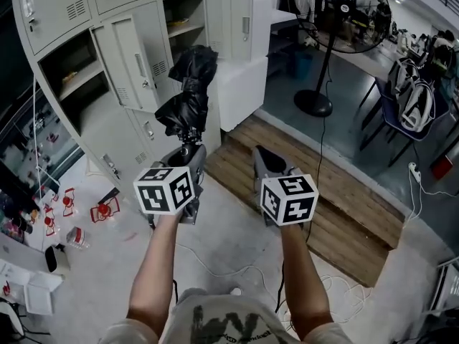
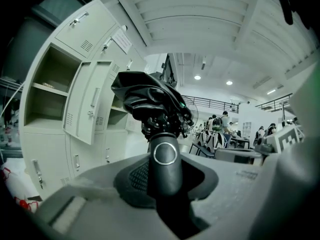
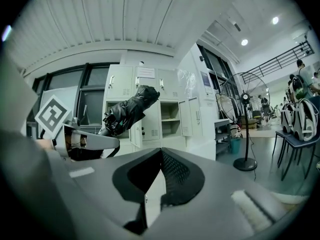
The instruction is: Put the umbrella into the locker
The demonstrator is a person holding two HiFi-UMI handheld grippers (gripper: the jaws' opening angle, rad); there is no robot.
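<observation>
A folded black umbrella (image 1: pixel 190 84) stands up out of my left gripper (image 1: pixel 188 149), which is shut on its dark round handle (image 2: pixel 165 159). Its crumpled canopy (image 2: pixel 150 96) sits above the jaws, in front of the grey lockers (image 1: pixel 107 131). One locker door (image 1: pixel 133 63) hangs open beside an open compartment (image 1: pixel 72 67). Another open compartment (image 1: pixel 185 20) lies further right. My right gripper (image 1: pixel 269 156) is held level beside the left, its pads (image 3: pixel 172 171) together with nothing between them. In the right gripper view the umbrella (image 3: pixel 127 109) shows at the left, above the left gripper (image 3: pixel 85 141).
A standing fan (image 1: pixel 330 41) is at the back right, its cable trailing over a wooden platform (image 1: pixel 323 185). Chairs with a backpack (image 1: pixel 412 106) stand at the far right. Red and white small items (image 1: pixel 100 210) lie on the floor at the left, near the lockers' foot.
</observation>
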